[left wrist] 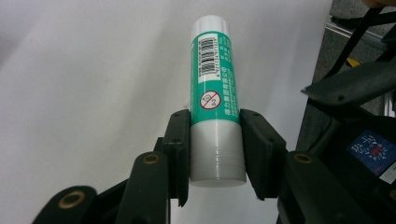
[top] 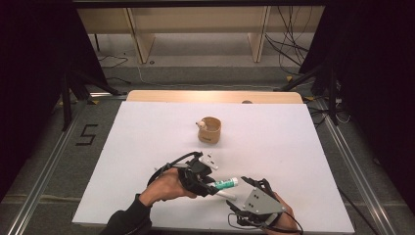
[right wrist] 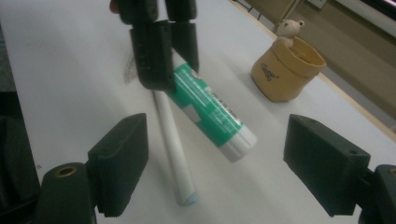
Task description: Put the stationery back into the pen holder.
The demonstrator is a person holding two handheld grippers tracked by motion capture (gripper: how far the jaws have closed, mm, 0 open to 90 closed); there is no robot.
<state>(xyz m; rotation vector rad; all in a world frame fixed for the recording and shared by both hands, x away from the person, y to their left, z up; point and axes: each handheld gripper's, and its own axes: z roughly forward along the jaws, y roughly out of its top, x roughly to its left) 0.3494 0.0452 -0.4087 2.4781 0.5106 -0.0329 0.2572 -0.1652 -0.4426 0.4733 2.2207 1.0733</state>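
A green and white glue stick [left wrist: 212, 70] is clamped by its white end between the pads of my left gripper [left wrist: 215, 154], which is shut on it. In the high view that gripper [top: 211, 187] holds the stick [top: 226, 184] just above the white table sheet, pointing right. My right gripper [right wrist: 215, 163] is open, its jaws wide apart and nothing between them. It faces the free end of the glue stick [right wrist: 210, 107] from close by. A thin white pen [right wrist: 173, 140] lies on the sheet under the stick. In the high view my right gripper [top: 243, 188] sits at the front edge.
A tan cup [top: 210, 130] with a small bear figure [top: 200, 124] on its rim stands at the middle of the white sheet [top: 147, 147]; the right gripper view shows that cup [right wrist: 287, 70] at the upper right. Wooden table edge [top: 215, 96] runs along the back.
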